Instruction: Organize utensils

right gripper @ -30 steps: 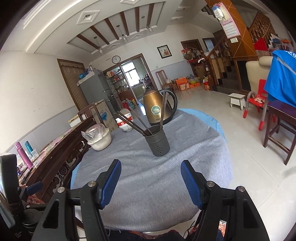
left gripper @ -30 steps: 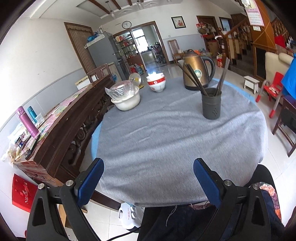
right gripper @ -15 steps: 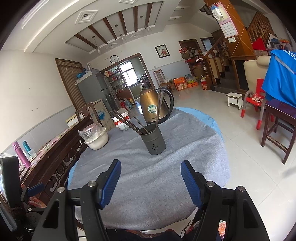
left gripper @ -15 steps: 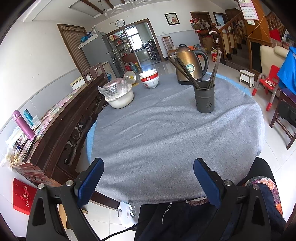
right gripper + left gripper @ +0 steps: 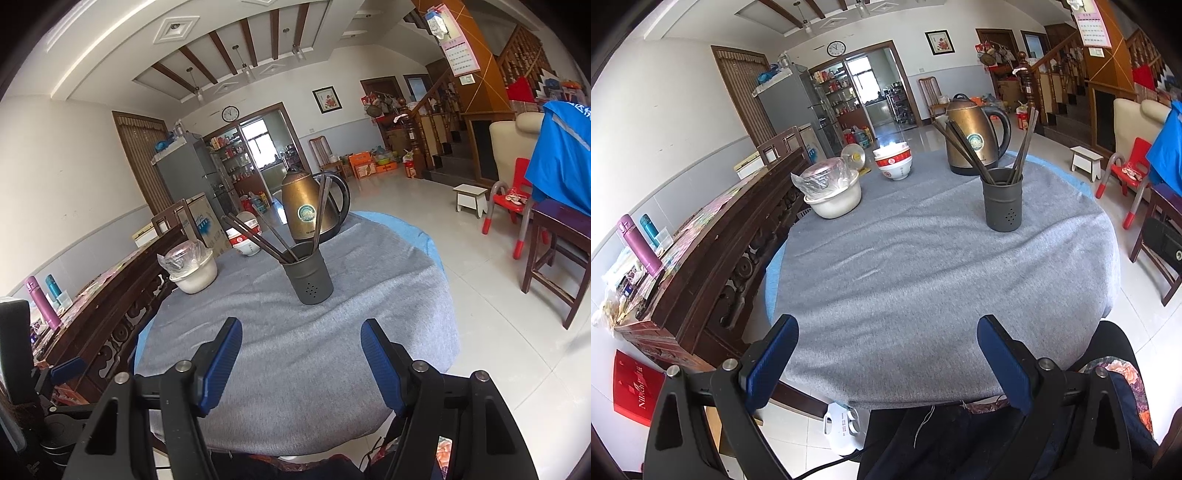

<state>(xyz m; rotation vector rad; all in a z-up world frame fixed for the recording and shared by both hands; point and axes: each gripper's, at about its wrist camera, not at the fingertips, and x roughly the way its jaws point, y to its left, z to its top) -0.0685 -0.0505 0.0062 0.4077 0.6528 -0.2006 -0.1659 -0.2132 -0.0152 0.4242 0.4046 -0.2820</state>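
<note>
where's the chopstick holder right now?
The chopstick holder stands upright on the grey tablecloth, right of centre in the left wrist view, just in front of the bronze kettle, well beyond both open grippers.

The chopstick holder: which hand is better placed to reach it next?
Probably the right. In its view the chopstick holder stands straight ahead of the open right gripper. From the open left gripper it sits off toward the right side and looks farther.

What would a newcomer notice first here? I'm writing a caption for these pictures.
The round table under a grey cloth fills the view. On it stands a dark grey perforated metal holder with long dark chopsticks fanning out, and a bronze electric kettle stands just behind it. A white bowl covered in plastic wrap sits at the table's left edge.
</note>
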